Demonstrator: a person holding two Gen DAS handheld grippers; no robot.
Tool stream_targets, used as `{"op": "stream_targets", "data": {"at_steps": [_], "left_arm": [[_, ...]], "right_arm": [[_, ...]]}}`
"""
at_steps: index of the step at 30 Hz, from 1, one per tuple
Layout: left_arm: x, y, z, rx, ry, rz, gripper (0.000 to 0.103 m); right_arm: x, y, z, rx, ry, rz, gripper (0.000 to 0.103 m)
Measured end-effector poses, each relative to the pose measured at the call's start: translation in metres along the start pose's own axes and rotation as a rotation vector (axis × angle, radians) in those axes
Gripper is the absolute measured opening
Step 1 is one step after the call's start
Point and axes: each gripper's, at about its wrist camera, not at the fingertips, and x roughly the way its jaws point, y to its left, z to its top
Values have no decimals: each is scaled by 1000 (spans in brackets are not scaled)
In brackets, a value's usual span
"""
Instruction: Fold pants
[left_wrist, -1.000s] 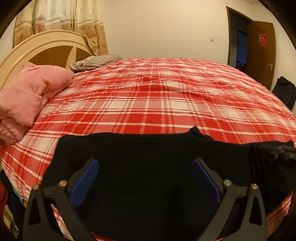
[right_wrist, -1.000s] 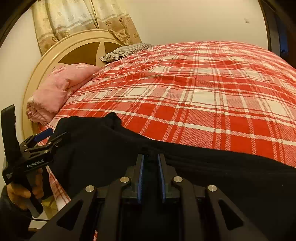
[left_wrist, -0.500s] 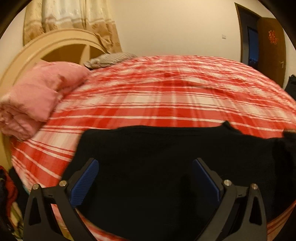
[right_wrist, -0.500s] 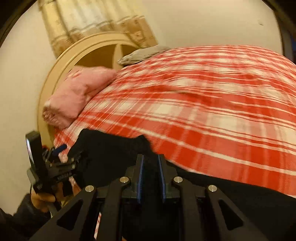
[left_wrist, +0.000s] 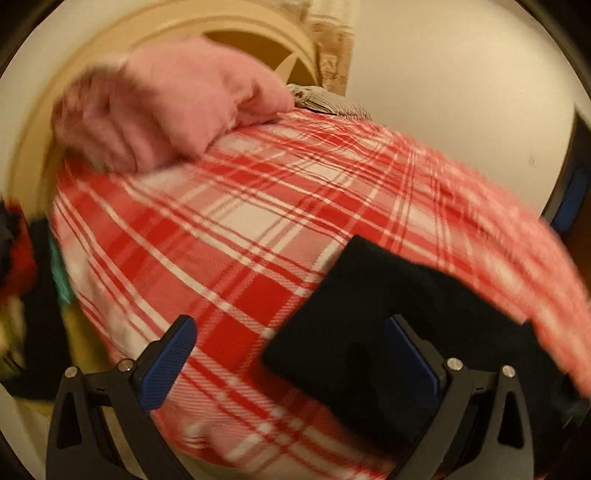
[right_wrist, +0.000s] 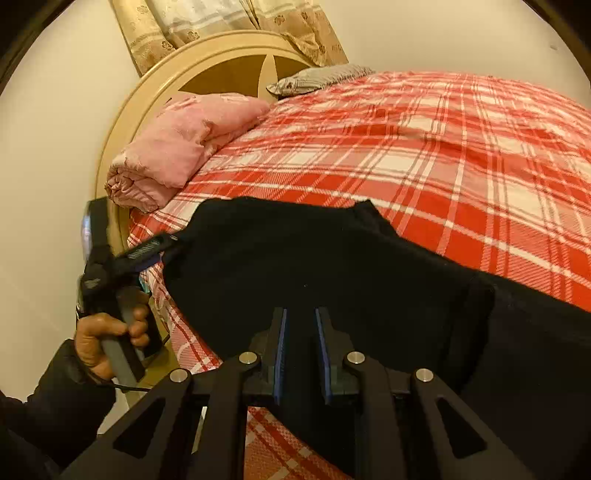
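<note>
Bed (right_wrist: 424, 155): one, under a red and white checked cover that fills most of both views.
Headboard (right_wrist: 221, 62): one, cream and rounded, with brown panels, against the wall behind the bedding.
Curtain (right_wrist: 229, 26): one patterned beige curtain above the headboard.
Pants (right_wrist: 332, 266): one black pair, spread flat along the near edge of the bed, its far edge straight with a small peak; on the right side a folded layer lies over it. In the left wrist view a squared corner of the pants (left_wrist: 388, 314) shows, blurred.
Blanket (right_wrist: 177, 147): one, pink, folded, on the bed just beside the headboard.
Pillow (right_wrist: 317, 75): one, grey striped, at the head of the bed past the blanket.
Grippers: two.
Left gripper (left_wrist: 288, 362): jaws wide apart with nothing pinched; one blue pad is over the checked cover, the other over the corner of the pants. In the right wrist view it reaches to the pants' left corner (right_wrist: 151, 251).
Right gripper (right_wrist: 300, 354): jaws nearly together, a narrow gap between the two blue pads, black cloth lying in that gap; whether they pinch it cannot be told.
Hand (right_wrist: 107, 332): one seen, in a dark sleeve, around the left gripper's handle.
</note>
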Motion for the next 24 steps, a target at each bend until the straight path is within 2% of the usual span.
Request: {"op": "stream_targets", "data": {"at_steps": [3,6,7,11,14,16,19,21,24], "left_arm": [[14,-6,-2,-29,23,-10,100],[29,-14,-7,-36,83,-30,90],[30,-14,-9,-45,91,-34,90],[29,-24,-12,-22,81,-3,88],[27,-29,-10,-6,84,-12,72],[26,-34,-8,20,81,-34,49],[25,-44,-9,61,72,-26,42],[25,-43,-8,49,72,-28,40],[23,-46,-6,51,80,-35,31]], "right_arm": [[-7,2,0,2,-20,-4,16],[-10,2,-2,14,-22,-3,16],[-10,1,-2,10,-17,3,16],[-13,2,-5,30,-20,-1,16],[-19,2,-6,43,-36,-9,16],[-26,0,-6,52,-54,-14,16],[-39,-4,-8,75,-89,-23,16],[-48,-9,-10,100,-111,-31,16],[-68,-23,-16,157,-163,-67,16]]}}
